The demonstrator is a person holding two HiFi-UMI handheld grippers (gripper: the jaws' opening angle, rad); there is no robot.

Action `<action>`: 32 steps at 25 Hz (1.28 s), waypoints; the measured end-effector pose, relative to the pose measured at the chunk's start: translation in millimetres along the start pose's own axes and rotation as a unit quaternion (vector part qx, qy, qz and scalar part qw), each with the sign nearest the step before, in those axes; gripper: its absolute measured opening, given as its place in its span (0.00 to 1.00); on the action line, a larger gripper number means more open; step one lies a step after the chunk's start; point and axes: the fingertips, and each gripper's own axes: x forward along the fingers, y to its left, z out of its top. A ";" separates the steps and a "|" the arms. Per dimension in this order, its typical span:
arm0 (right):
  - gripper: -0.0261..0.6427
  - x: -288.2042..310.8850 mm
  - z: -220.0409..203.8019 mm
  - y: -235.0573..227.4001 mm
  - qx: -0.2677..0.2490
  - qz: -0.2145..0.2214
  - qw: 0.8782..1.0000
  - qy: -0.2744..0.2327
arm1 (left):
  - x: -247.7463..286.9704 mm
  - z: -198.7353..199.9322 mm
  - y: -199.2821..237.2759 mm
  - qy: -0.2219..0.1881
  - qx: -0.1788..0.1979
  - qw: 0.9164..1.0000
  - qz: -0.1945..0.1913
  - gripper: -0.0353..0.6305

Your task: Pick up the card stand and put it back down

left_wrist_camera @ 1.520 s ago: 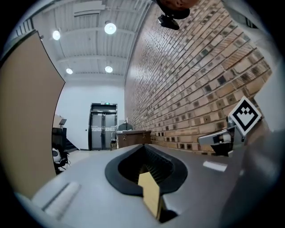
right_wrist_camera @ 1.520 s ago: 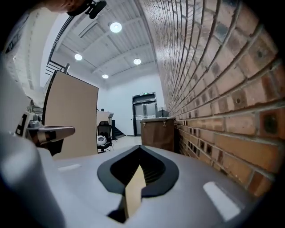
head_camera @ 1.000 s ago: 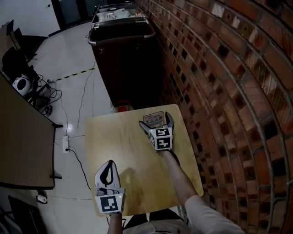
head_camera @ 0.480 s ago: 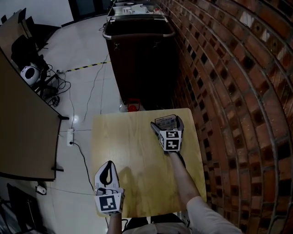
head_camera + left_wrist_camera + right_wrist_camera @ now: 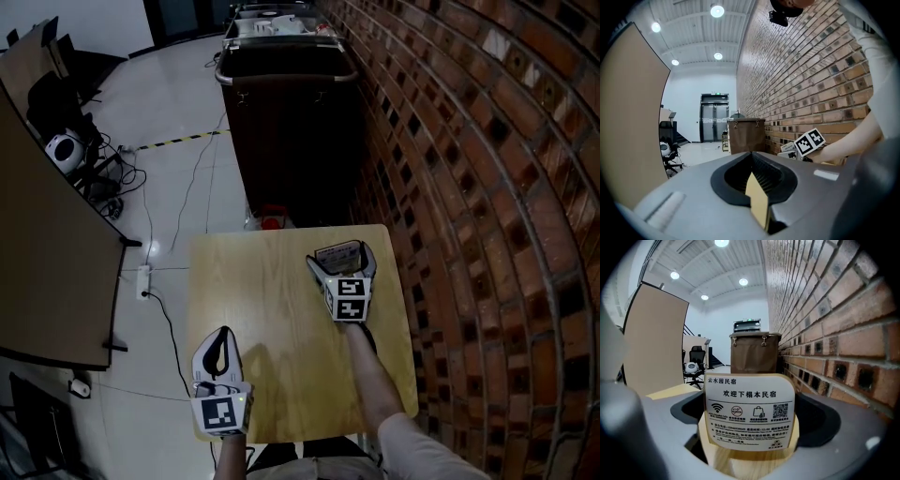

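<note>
The card stand (image 5: pixel 338 253), a white printed card in a light wooden base, is at the far right of the small wooden table (image 5: pixel 262 281). My right gripper (image 5: pixel 338 256) has one jaw on each side of the base and is shut on it. In the right gripper view the card stand (image 5: pixel 749 408) fills the space between the jaws and faces the camera. Whether the base rests on the table is hidden. My left gripper (image 5: pixel 222 332) is shut and holds nothing, near the front left edge of the table. Its joined jaws (image 5: pixel 752 157) point toward the far room.
A brick wall (image 5: pixel 487 187) runs close along the table's right side. A dark brown cart (image 5: pixel 286 112) stands just beyond the far edge, with a small red object (image 5: pixel 272 222) on the floor. Cables and a power strip (image 5: pixel 143 278) lie to the left, by a brown partition (image 5: pixel 47 262).
The head view has shifted, so the table sits further right in the picture. My right gripper stays at the card stand at the table's far right. The left gripper has not moved.
</note>
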 end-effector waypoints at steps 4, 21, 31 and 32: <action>0.90 -45.2 36.3 7.8 -0.002 -0.012 0.999 -0.042 | -8.3 18.0 -0.7 -0.026 -0.001 1.000 0.003 0.05; 0.90 -260.9 138.5 68.3 0.037 0.002 0.986 -0.160 | -38.8 85.5 -40.9 -0.120 -0.018 0.992 -0.036 0.05; 0.90 -290.9 136.1 74.6 0.028 -0.002 0.985 -0.170 | -48.2 96.8 -52.5 -0.137 -0.014 0.989 -0.050 0.05; 0.90 -291.8 136.2 75.2 0.030 -0.001 0.985 -0.171 | -48.9 96.9 -52.4 -0.137 -0.014 0.989 -0.050 0.05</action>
